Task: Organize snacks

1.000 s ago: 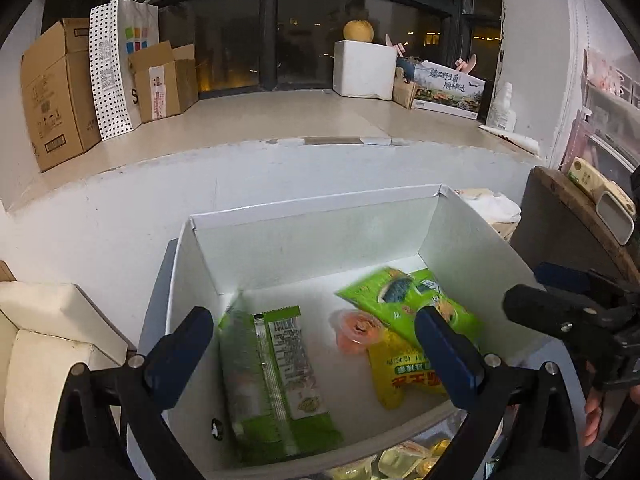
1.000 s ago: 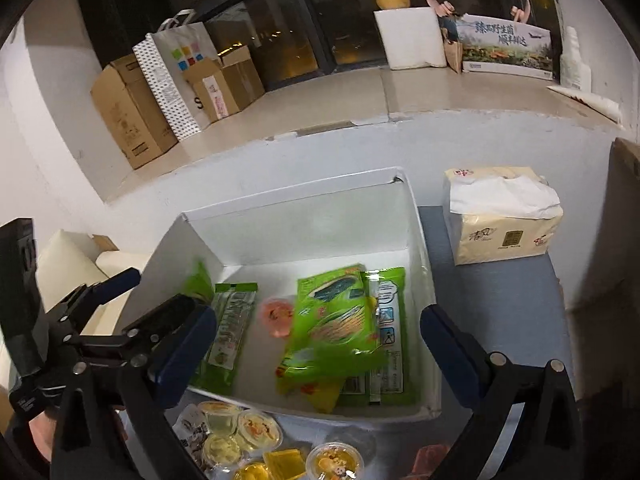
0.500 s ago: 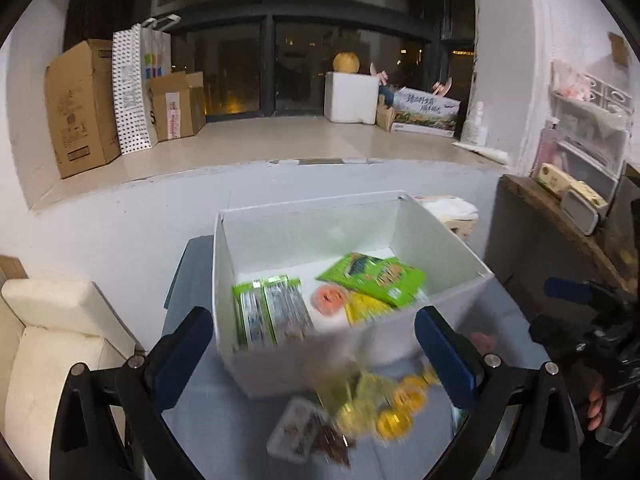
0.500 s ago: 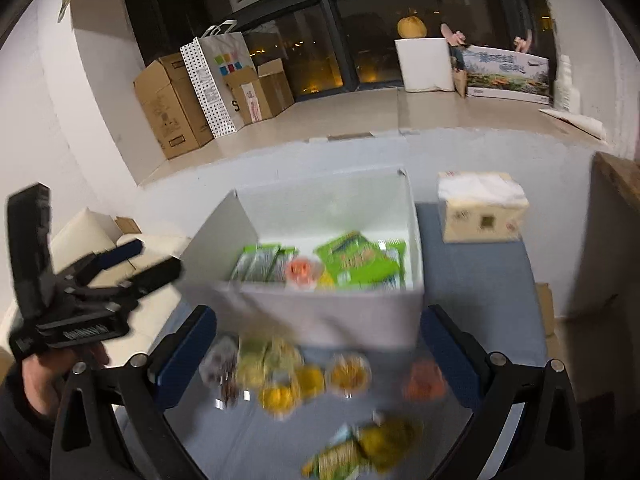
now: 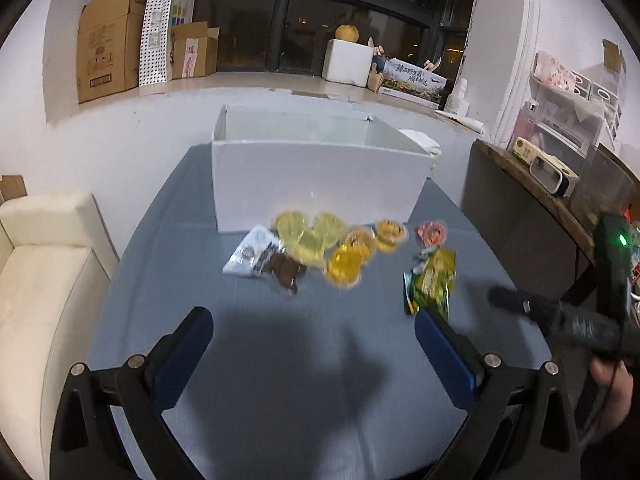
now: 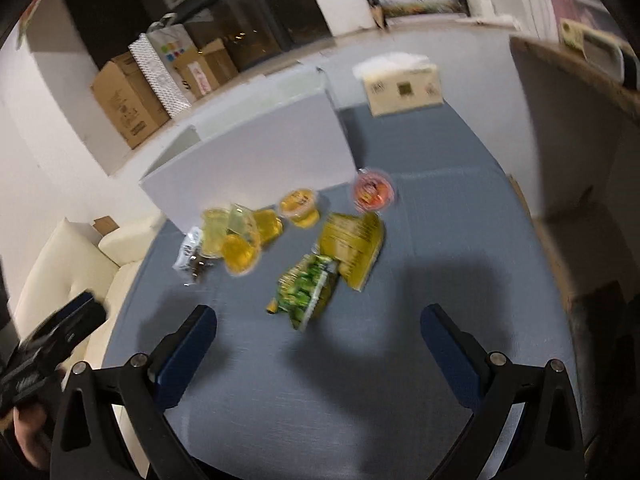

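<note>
A white open box (image 5: 316, 184) (image 6: 256, 156) stands at the far side of a blue-grey table (image 5: 312, 380) (image 6: 320, 380). In front of it lie loose snacks: several yellow jelly cups (image 5: 320, 240) (image 6: 236, 236), an orange-lidded cup (image 5: 391, 233) (image 6: 299, 203), a pink-red cup (image 5: 432, 233) (image 6: 373, 191), a white and brown packet (image 5: 260, 258) (image 6: 191, 258), a green packet (image 5: 431, 286) (image 6: 306, 292) and a yellow packet (image 6: 352, 250). My left gripper (image 5: 314, 332) is open above the near table, empty. My right gripper (image 6: 318, 328) is open and empty too, just short of the green packet.
A tissue box (image 6: 404, 82) sits on the table to the right of the white box. A cream sofa (image 5: 36, 280) (image 6: 72, 256) borders the table's left side, a dark wooden shelf (image 5: 532, 184) its right. Cardboard boxes (image 5: 106, 42) stand on the window ledge behind.
Both grippers have pulled back and away from over the box to the table's near side. The box's inside is now out of sight and the loose snacks lie ahead.
</note>
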